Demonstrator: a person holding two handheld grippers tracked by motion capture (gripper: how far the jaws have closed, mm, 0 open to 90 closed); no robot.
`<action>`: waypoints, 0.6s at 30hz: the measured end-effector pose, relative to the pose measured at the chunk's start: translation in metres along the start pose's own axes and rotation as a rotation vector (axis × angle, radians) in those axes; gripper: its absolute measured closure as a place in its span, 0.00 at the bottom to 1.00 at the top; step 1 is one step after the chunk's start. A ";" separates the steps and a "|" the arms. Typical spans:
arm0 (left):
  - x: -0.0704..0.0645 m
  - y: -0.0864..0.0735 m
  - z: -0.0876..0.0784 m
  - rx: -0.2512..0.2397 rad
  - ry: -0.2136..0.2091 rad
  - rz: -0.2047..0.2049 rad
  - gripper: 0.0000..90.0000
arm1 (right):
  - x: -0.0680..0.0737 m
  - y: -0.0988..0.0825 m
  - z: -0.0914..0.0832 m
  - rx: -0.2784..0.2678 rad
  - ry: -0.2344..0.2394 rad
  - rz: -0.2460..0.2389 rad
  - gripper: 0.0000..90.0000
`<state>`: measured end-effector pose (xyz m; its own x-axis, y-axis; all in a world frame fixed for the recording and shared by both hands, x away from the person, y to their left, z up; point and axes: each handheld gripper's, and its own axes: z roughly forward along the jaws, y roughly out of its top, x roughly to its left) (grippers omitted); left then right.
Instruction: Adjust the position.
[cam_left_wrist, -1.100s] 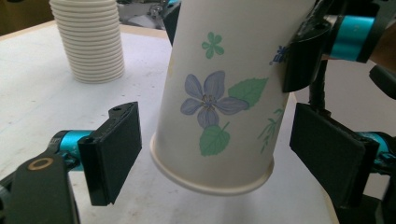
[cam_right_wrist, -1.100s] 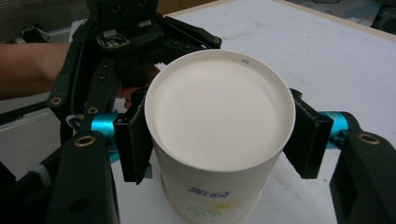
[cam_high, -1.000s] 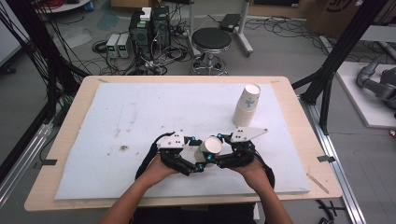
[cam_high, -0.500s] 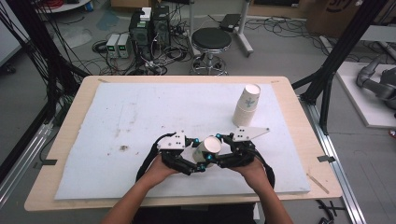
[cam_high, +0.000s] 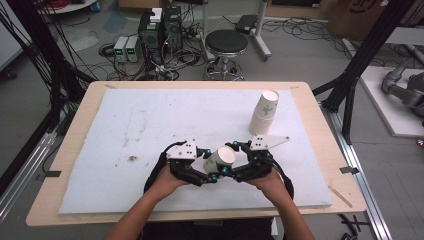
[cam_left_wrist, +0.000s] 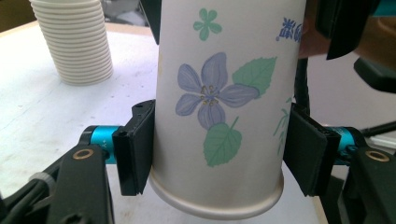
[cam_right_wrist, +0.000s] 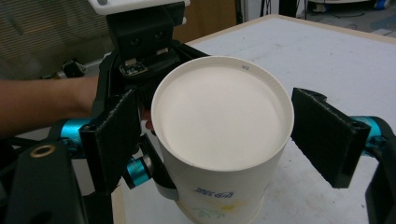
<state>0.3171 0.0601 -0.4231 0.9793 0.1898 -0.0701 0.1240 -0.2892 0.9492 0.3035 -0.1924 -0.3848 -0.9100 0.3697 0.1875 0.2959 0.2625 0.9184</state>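
A handover in mid-air above the white mat (cam_high: 125, 120): the left gripper (cam_left_wrist: 217, 158) has just closed on a flower-printed paper cup (cam_high: 220, 159), its black pads pressed to either side of the cup's narrow end, the base just below the fingertips. The right gripper (cam_right_wrist: 217, 140) has just sprung its jaws apart; its two pads now stand off the cup's wide rim on both sides, a visible gap at each, with the open mouth facing straight between them. Beyond the fingers, well apart from both tools, a stack of nested cups (cam_high: 264, 112) stands on the mat. By the look of it, the transfer from right to left is made; what remains, apparently, is for the right gripper to draw clear and the cup to be set down.
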 end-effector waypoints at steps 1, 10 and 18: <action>0.000 0.002 -0.001 0.022 -0.001 0.006 0.36 | 0.000 0.000 0.000 0.000 0.000 0.000 0.21; 0.001 0.023 -0.012 0.220 0.007 0.074 0.36 | 0.002 0.008 -0.003 0.054 -0.010 -0.089 0.21; 0.002 0.039 -0.021 0.395 0.031 0.138 0.36 | 0.001 0.017 0.002 0.163 0.005 -0.176 0.21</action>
<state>0.3204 0.0688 -0.3801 0.9864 0.1509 0.0643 0.0501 -0.6504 0.7579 0.3082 -0.1853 -0.3698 -0.9529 0.3015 0.0318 0.1755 0.4632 0.8687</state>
